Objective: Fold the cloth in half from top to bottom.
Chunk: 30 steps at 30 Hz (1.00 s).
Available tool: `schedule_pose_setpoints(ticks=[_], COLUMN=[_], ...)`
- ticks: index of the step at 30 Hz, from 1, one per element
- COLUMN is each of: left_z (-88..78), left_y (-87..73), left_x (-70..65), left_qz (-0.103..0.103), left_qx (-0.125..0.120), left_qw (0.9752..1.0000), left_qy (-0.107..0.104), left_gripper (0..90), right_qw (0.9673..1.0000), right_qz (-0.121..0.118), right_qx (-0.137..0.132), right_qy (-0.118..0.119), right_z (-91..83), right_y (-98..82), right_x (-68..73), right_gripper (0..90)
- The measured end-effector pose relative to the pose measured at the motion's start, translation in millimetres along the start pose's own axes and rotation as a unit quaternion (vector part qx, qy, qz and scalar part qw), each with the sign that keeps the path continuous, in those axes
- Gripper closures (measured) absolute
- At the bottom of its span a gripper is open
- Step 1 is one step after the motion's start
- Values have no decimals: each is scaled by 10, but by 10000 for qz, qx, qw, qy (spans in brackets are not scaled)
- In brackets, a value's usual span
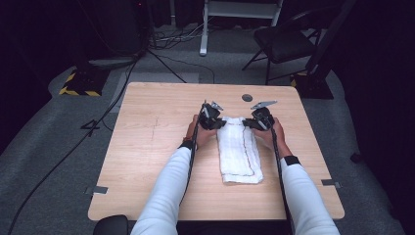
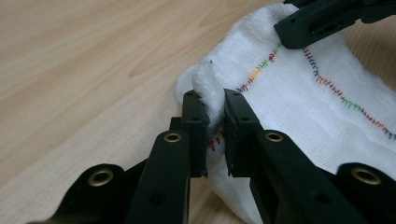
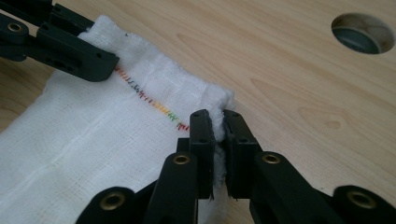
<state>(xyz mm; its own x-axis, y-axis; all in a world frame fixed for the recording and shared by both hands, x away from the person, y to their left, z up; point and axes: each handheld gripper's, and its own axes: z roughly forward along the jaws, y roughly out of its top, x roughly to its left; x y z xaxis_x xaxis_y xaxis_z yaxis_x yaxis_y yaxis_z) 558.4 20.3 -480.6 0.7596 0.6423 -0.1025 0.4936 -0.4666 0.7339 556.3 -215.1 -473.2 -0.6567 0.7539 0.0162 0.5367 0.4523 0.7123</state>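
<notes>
Folded white cloth (image 1: 239,149) lengthwise mid-table toward the far edge, left gripper (image 2: 215,109) pinching its far left corner, right gripper (image 3: 218,126) clamped on the far right corner, wooden table (image 1: 151,147) beneath.

Bright table, dark surroundings, soft focus

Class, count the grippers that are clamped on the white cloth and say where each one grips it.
2. The left gripper pinches the far left corner of the white cloth; the right gripper pinches its far right corner. Both show beside each other in the high view.
</notes>
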Motion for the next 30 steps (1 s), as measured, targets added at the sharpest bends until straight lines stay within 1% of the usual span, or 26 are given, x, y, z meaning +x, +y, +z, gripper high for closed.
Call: schedule_pose_setpoints(ticks=[4, 9, 10, 11, 13, 14, 16, 18, 21, 24, 25, 27, 30], left_z=[-82, -192, -211, -223, -245, -253, -282, -315, -387, -446, -469, -516, -584], left_y=[96, 170, 178, 182, 190, 188, 187, 174, 150, 117, 105, 71, 13], left_x=[12, 40, 41, 40, 42, 32, 22, -2, -37, -86, -103, -147, -230], left_qz=[195, 261, 283, 273, 315, 325, 386, 429, 508, 622, 698, 773, 937], left_qx=[-16, -135, -143, -186, -170, -214, -239, -317, -406, -465, -469, -522, -573], left_qw=[9997, 9991, 9990, 9989, 9988, 9987, 9985, 9982, 9977, 9969, 9964, 9956, 9939], left_qy=[156, 290, 309, 324, 327, 333, 321, 279, 171, 143, 144, 68, -49], left_gripper=[812, 813, 812, 812, 813, 814, 815, 816, 816, 816, 816, 816, 816], right_qw=[9998, 9990, 9988, 9987, 9986, 9985, 9983, 9982, 9978, 9969, 9966, 9957, 9948], right_qz=[0, -67, -112, -124, -148, -148, -167, -150, -200, -362, -393, -475, -570], right_qx=[-188, -423, -465, -478, -492, -504, -542, -578, -637, -702, -723, -779, -811], right_qy=[-30, -94, -109, -113, -129, -140, -143, -104, -30, 41, 65, 131, 224], right_z=[-63, -139, -150, -154, -159, -160, -177, -199, -254, -327, -352, -403, -472], right_y=[68, 175, 193, 209, 230, 234, 235, 224, 201, 181, 173, 145, 84], right_x=[12, 49, 60, 67, 80, 84, 89, 82, 96, 148, 167, 200, 234], right_gripper=[840, 840, 840, 840, 840, 840, 840, 840, 840, 841, 841, 841, 841])
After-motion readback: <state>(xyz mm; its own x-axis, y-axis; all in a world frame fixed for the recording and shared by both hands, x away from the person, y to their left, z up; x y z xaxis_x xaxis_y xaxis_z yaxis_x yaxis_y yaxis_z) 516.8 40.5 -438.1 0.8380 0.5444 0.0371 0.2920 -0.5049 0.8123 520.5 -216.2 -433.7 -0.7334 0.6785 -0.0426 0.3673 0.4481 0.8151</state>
